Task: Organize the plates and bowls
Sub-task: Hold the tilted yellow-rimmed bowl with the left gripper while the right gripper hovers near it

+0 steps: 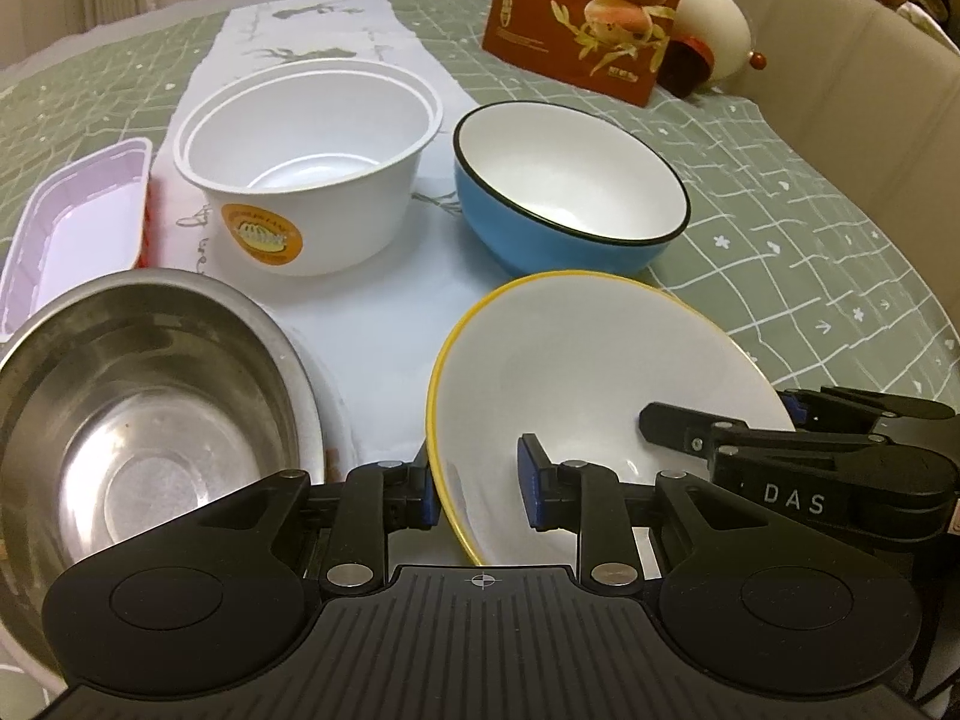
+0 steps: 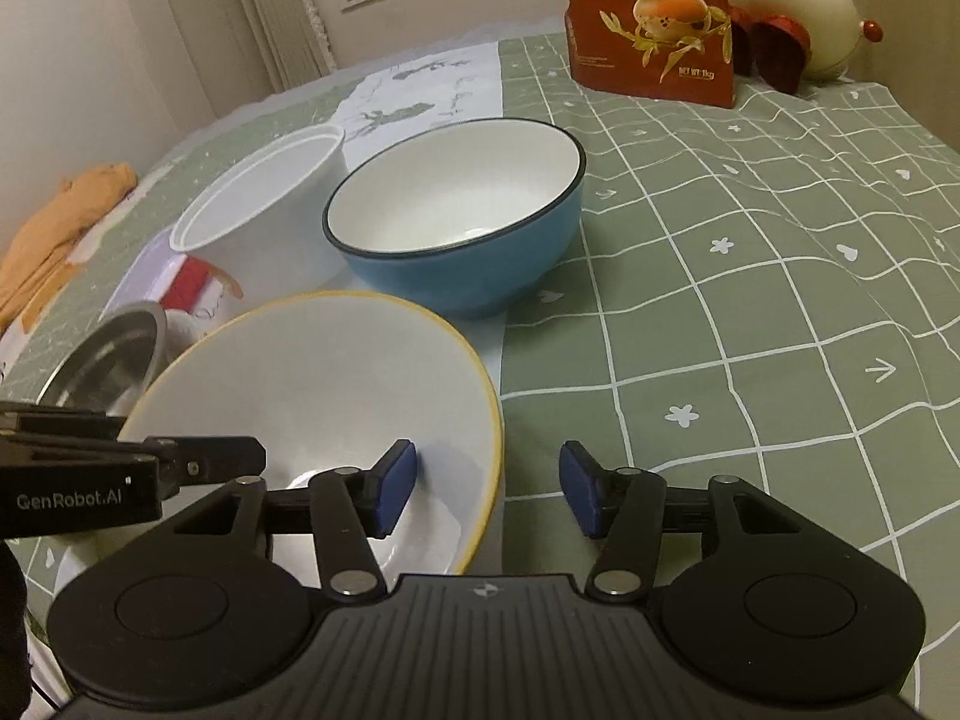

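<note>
A white bowl with a yellow rim [image 1: 600, 372] sits nearest me, tilted; it also shows in the right wrist view [image 2: 318, 372]. My left gripper [image 1: 480, 489] is open with its jaws on either side of the bowl's left rim. My right gripper [image 2: 487, 495] is open, straddling the bowl's right rim, and shows in the left wrist view [image 1: 798, 438]. Behind stand a blue bowl [image 1: 570, 186] [image 2: 462, 222] and stacked white plastic bowls [image 1: 306, 162] [image 2: 264, 210]. A steel bowl [image 1: 138, 414] [image 2: 114, 354] is at the left.
A white plastic tray [image 1: 72, 228] lies at the far left. A red-brown snack bag [image 1: 594, 12] [image 2: 654, 18] and a cream egg-shaped ornament [image 1: 714, 18] [image 2: 786, 6] stand at the back. An orange cloth [image 2: 66, 222] lies at the table's left edge. Green checked tablecloth [image 2: 750, 276] spreads to the right.
</note>
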A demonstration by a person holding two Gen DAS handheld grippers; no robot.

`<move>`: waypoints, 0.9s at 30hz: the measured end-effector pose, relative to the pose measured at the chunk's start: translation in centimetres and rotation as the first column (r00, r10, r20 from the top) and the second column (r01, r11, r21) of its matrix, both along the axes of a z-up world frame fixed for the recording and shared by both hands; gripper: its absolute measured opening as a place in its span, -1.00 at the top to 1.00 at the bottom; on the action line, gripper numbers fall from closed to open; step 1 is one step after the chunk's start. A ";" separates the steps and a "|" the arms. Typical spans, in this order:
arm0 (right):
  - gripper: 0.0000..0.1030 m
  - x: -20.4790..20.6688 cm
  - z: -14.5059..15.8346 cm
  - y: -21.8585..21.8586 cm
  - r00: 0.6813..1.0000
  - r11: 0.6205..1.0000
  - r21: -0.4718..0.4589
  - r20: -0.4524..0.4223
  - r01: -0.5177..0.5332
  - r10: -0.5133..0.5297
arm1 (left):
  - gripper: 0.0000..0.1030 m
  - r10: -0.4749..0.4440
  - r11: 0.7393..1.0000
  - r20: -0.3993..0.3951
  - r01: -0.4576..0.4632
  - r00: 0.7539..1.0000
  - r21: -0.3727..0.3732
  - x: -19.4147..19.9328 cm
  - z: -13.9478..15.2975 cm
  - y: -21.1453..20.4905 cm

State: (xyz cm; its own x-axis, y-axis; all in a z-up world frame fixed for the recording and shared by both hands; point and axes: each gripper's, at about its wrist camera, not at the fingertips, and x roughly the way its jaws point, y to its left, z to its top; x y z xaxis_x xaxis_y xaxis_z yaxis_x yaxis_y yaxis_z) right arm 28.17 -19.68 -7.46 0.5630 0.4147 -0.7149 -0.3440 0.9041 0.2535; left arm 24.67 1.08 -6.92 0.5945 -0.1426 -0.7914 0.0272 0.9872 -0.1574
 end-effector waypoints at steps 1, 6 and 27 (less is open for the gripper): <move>-0.10 0.0 0.0 0.1 1.000 1.000 -0.003 -0.003 -0.004 0.004 | 0.46 0.000 1.000 0.000 0.000 1.000 0.003 0.0 0.0 0.0; -0.36 0.2 -0.1 0.6 0.998 0.999 0.030 -0.043 -0.042 0.043 | 0.41 -0.012 1.000 0.005 0.012 1.000 -0.027 0.0 0.0 0.2; 0.07 -1.0 2.7 1.0 0.999 0.999 0.046 -0.045 -0.002 0.004 | 0.39 -0.018 0.990 0.030 0.023 0.999 -0.141 -1.1 1.2 1.4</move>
